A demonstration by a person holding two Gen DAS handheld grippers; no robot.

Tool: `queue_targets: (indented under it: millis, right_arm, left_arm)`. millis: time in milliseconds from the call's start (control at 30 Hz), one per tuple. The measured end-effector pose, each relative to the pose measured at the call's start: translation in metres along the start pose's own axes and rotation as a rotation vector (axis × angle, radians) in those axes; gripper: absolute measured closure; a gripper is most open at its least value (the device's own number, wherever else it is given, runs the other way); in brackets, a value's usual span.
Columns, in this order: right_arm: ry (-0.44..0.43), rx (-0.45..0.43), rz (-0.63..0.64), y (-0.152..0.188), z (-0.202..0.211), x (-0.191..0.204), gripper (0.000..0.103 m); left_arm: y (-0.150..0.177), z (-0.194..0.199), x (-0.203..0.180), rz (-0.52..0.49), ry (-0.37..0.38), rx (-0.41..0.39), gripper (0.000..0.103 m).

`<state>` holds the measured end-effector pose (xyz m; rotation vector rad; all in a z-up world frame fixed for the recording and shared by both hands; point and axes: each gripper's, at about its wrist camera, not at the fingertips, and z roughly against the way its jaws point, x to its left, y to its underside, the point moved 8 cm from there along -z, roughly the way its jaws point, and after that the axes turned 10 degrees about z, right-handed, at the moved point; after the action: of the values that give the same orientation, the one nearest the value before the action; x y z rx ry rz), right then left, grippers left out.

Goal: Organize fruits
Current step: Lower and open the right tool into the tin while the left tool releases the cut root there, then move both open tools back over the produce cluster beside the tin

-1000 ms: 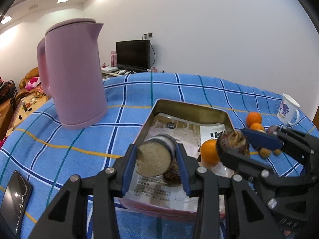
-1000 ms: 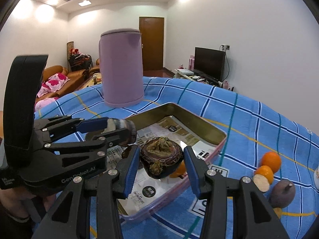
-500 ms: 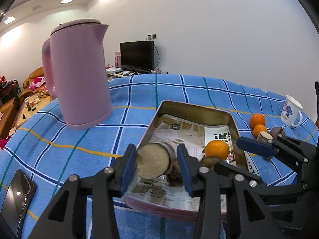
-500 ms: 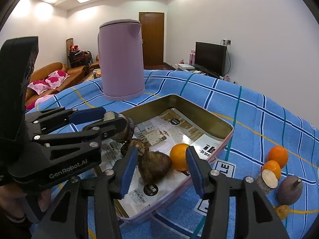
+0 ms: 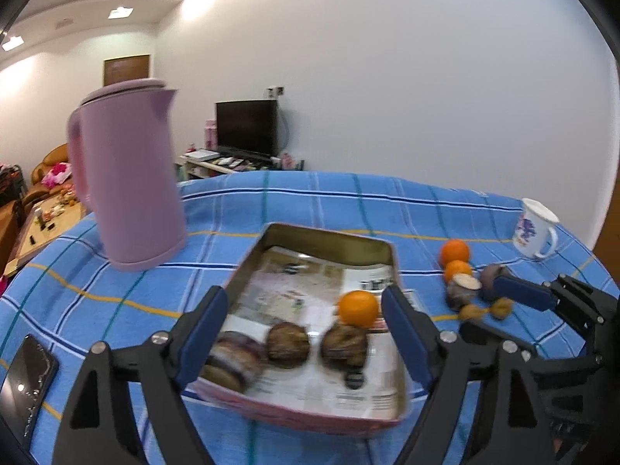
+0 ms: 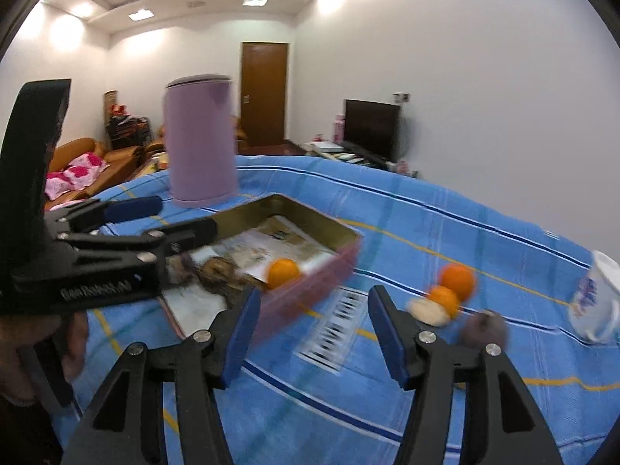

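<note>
Our left hand-held gripper (image 5: 304,331) has just been opening, jaws apart, nothing clamped; the purple-skinned cut yam piece (image 5: 232,360) lies in the shallow paper-lined metal tray (image 5: 329,240); right hand-held gripper (image 6: 310,329) likewise just opening, empty, facing loose oranges (image 6: 457,279) on the tabletop.

Left gripper (image 5: 304,333) jaws have just been opening: the cut tan-faced piece (image 5: 232,362) they clamped a second ago now lies free in the tin tray (image 5: 329,242), next to two brown fruits (image 5: 288,345). Right gripper (image 6: 312,333) jaws have also been opening, with nothing between them; its dark fruit (image 5: 345,345) sits in the tray beside the orange (image 5: 358,308). Both grippers have drawn back from the tray.
</note>
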<state>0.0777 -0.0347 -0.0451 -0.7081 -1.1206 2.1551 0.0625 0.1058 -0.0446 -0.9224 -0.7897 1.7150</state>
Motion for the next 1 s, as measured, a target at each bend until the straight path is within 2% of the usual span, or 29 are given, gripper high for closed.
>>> queue_targets:
  millis: [167, 233, 400, 600, 800, 1000]
  right_arm:
    - [0.113, 0.036, -0.05, 0.027, 0.021, -0.049, 0.043]
    - [0.156, 0.054, -0.075, 0.037, 0.025, -0.067, 0.043]
    - [0.206, 0.115, -0.162, 0.062, 0.024, -0.105, 0.043]
    - [0.164, 0.19, -0.203, 0.072, 0.008, -0.115, 0.043]
    - [0.093, 0.244, -0.264, 0.081, -0.013, -0.117, 0.044]
    - [0.026, 0.298, -0.303, 0.086, -0.03, -0.113, 0.063]
  left_arm:
    - [0.004, 0.0, -0.039, -0.064, 0.039, 0.007, 0.018]
    - [0.006, 0.0, -0.053, -0.084, 0.051, 0.008, 0.014]
    - [0.014, -0.011, -0.084, -0.128, 0.083, 0.035, 0.013]
    - [0.024, -0.029, -0.107, -0.155, 0.107, 0.09, 0.013]
    - [0.031, -0.038, -0.108, -0.149, 0.106, 0.115, 0.013]
    - [0.034, -0.04, -0.109, -0.153, 0.107, 0.128, 0.013]
